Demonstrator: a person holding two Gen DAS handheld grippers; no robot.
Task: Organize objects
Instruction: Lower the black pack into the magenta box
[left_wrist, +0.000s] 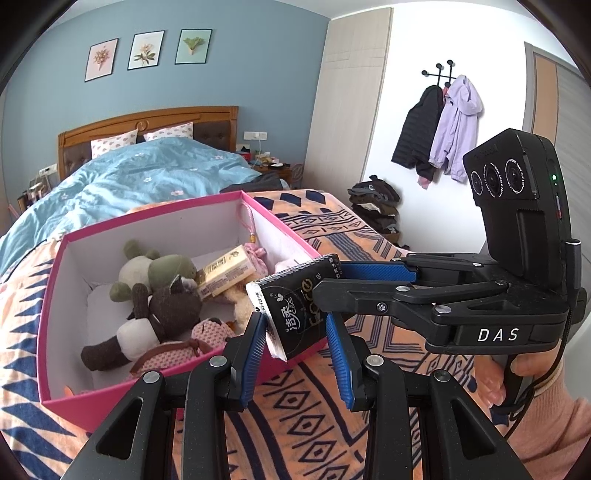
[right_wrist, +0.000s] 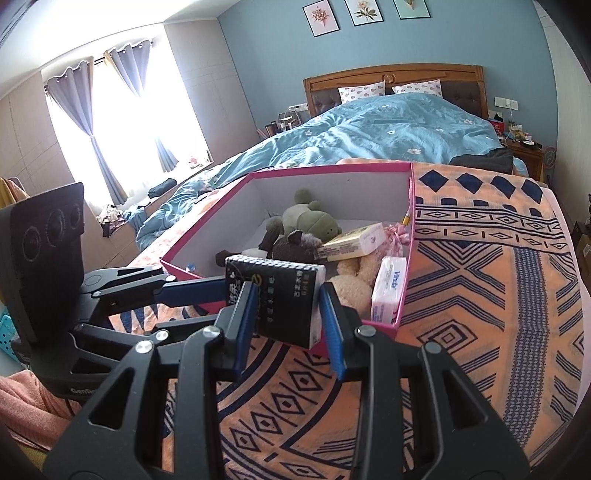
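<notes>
A black tissue pack (left_wrist: 291, 295) (right_wrist: 273, 280) hangs over the near corner of an open pink box (left_wrist: 155, 218) (right_wrist: 332, 168). My left gripper (left_wrist: 295, 319) (right_wrist: 221, 299) is shut on one end of the pack. The right gripper (left_wrist: 332, 278) (right_wrist: 287, 290) is shut on the other end, at a right angle to the left one. Inside the box lie a green plush toy (left_wrist: 166, 269), a brown and white plush toy (left_wrist: 162, 314), a yellow carton (left_wrist: 225, 273), a pink pouch (left_wrist: 256, 254) and a white tissue pack (right_wrist: 388, 288).
The box stands on an orange and navy patterned blanket (right_wrist: 480, 295) at the foot of a bed with a blue duvet (right_wrist: 369, 133). A person's hand (left_wrist: 491, 384) in a pink sleeve holds the right gripper. Coats (left_wrist: 443, 125) hang on the wall above a clothes pile (left_wrist: 376, 206).
</notes>
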